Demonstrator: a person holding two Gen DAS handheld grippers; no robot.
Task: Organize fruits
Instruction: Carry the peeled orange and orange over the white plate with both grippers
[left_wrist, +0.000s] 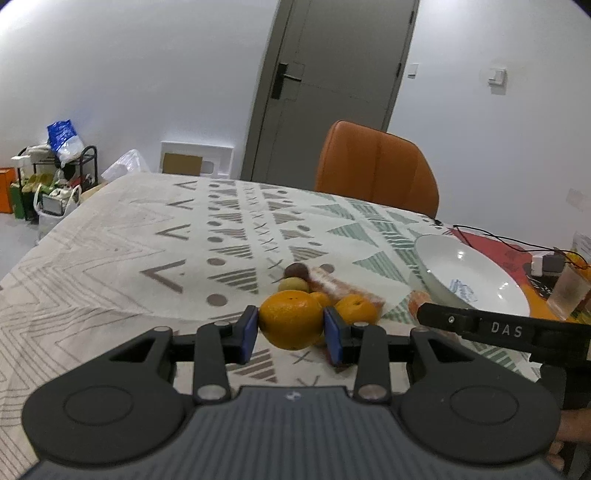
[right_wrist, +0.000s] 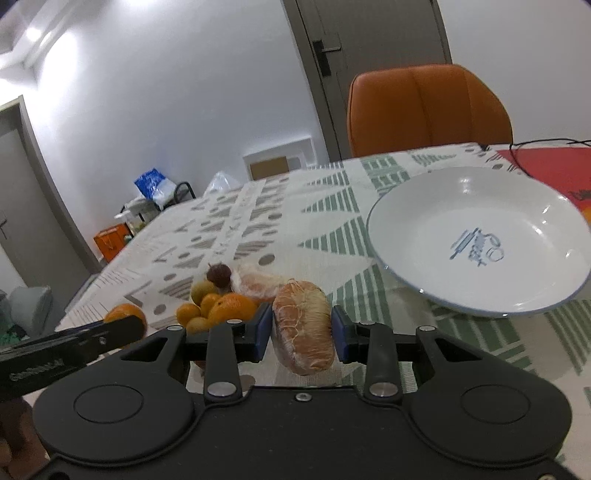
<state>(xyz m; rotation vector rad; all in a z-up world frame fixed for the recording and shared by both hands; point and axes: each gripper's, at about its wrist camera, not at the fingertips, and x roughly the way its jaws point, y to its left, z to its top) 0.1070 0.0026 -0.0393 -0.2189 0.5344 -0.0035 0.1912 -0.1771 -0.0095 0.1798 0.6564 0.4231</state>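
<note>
— Fruits mostly lay heaped on the tablecloth; the plate held nothing.
— And the tools?
— Left gripper clamped an orange, right gripper pinched a peeled segment.

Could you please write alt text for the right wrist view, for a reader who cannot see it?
The right gripper is shut on a peeled citrus segment. Right of it, an empty white plate sits on the patterned tablecloth; to the left lies a small fruit pile.
</note>
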